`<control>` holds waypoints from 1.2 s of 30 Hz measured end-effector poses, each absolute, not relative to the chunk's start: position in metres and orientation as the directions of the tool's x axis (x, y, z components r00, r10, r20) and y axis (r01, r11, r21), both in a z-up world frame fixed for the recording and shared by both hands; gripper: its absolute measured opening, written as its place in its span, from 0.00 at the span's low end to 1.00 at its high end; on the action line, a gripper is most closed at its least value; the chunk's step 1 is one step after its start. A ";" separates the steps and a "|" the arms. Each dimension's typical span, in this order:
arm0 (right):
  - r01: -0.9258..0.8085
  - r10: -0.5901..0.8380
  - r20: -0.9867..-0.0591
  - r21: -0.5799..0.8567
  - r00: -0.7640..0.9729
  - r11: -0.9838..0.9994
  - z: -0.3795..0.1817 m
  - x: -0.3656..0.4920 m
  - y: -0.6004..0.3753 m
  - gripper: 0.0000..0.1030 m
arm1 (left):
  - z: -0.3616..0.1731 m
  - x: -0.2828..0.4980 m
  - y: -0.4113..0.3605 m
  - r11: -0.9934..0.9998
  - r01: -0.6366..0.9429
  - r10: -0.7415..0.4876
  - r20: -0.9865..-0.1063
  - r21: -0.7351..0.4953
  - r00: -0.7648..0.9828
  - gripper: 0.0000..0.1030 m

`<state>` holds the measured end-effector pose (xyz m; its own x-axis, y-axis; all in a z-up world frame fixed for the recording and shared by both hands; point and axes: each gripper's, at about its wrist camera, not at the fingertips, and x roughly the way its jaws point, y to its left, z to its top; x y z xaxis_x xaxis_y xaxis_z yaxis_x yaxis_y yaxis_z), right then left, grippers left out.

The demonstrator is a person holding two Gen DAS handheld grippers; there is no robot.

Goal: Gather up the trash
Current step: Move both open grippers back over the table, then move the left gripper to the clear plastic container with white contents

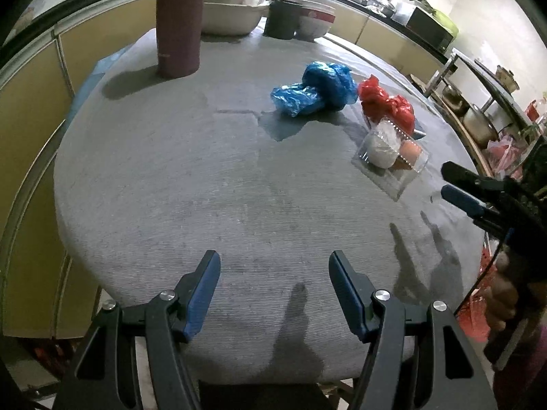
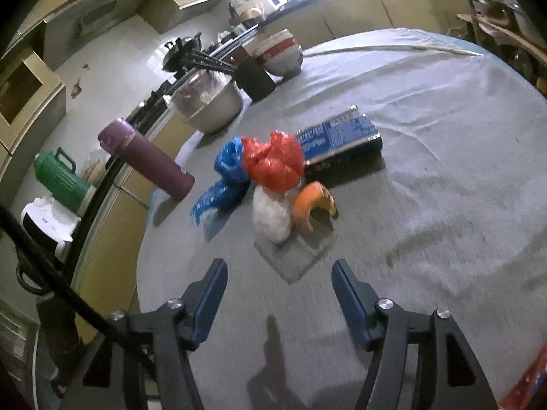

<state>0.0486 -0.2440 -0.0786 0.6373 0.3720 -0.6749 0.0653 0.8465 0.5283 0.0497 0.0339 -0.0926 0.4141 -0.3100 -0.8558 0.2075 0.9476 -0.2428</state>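
Trash lies on a round grey-clothed table (image 1: 205,188). A crumpled blue plastic bag (image 1: 316,89) (image 2: 227,174), a red plastic bag (image 1: 386,102) (image 2: 273,164), a clear plastic container (image 1: 393,157) with a white wad (image 2: 271,217) and an orange peel (image 2: 312,205), and a flat blue packet (image 2: 342,136). My left gripper (image 1: 275,259) is open and empty above the near table edge. My right gripper (image 2: 278,268) is open and empty, just short of the clear container; it also shows in the left wrist view (image 1: 448,181).
A purple flask (image 1: 179,24) (image 2: 147,160) stands at the table's far side. A metal basin (image 1: 229,17) (image 2: 212,102), a black cup (image 1: 282,18) (image 2: 254,80) and stacked bowls (image 1: 316,18) (image 2: 282,53) sit at the back edge. Yellow cabinets surround the table.
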 end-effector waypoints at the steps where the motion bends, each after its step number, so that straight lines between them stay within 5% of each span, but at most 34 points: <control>1: 0.069 0.366 -0.676 0.524 0.639 0.849 -0.080 0.050 -0.244 0.66 | -0.091 0.052 0.034 0.945 0.203 -0.321 -0.852 -0.257 0.414 0.65; 13: 0.190 0.246 -0.633 0.539 0.734 0.821 -0.099 0.021 -0.291 0.64 | -0.061 0.107 -0.029 0.878 0.257 -0.479 -0.763 -0.404 0.435 0.69; 28: 0.199 0.184 -0.513 0.603 0.838 0.773 -0.112 0.019 -0.326 0.64 | -0.076 0.127 -0.106 0.869 0.247 -0.494 -0.783 -0.429 0.379 0.70; 36: 0.204 0.179 -0.535 0.579 0.826 0.790 -0.114 0.022 -0.323 0.64 | -0.100 0.146 -0.108 0.845 0.137 -0.532 -0.786 -0.517 0.314 0.69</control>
<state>0.0217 -0.3234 -0.1141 0.8259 0.1788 -0.5348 0.2038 0.7896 0.5788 0.1463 -0.1080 -0.0999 0.3136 -0.5324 -0.7862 0.1371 0.8447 -0.5173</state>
